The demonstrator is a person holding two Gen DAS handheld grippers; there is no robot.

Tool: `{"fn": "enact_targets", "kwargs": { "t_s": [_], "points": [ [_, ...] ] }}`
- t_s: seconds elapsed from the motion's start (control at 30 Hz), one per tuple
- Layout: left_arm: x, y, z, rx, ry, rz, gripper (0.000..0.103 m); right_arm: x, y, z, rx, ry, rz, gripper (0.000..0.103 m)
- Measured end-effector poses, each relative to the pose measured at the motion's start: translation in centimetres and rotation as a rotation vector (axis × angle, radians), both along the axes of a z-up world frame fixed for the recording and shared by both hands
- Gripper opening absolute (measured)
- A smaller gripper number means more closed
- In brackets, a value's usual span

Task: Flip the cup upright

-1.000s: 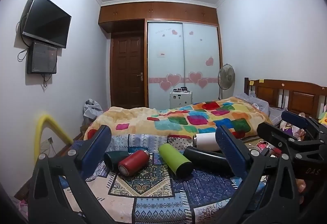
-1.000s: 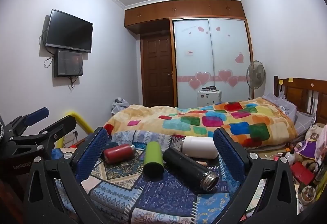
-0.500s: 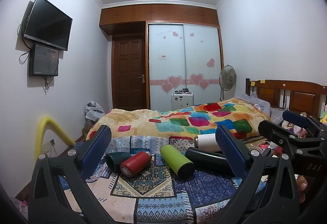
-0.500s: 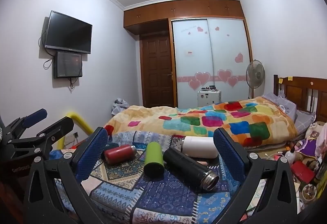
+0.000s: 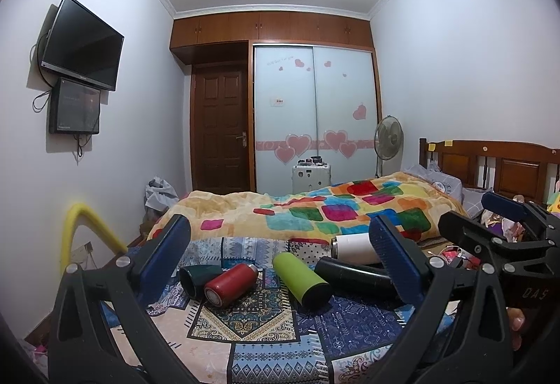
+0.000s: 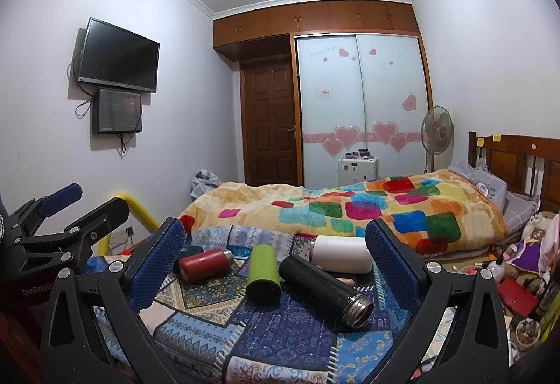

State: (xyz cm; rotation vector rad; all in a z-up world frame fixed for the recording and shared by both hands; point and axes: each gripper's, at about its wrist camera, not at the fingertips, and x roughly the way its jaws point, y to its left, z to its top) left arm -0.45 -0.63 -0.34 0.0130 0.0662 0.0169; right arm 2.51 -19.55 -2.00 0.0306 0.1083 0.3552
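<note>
I am working in a lived-in home bedroom: a bed (image 6: 350, 209) under a bright patchwork-print blanket with a wooden headboard (image 6: 518, 160), a sliding wardrobe (image 6: 360, 111) decorated with pink heart stickers, a brown panelled door (image 6: 271, 125), a wall-mounted television (image 6: 117, 56), a standing fan (image 6: 436, 132) and soft toys (image 6: 525, 244) piled at the bedside.

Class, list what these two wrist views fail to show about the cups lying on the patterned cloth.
- Dark green cup: in the right wrist view, hidden behind a blue finger.
- White cup: in the left wrist view, its base is hidden behind a finger.
- Black cup: in the left wrist view, its mouth is hidden the same way.
</note>
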Motion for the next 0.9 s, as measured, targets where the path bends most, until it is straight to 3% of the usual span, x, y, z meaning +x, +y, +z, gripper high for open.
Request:
{"fn": "enact_targets", "kwargs": {
  "t_s": [0.9],
  "points": [
    [-0.17,-0.17,-0.4,0.001,0.0,-0.011,0.103,-0.17,0.31,-0.17,-0.002,0.004,0.003,0.103]
  ]
}}
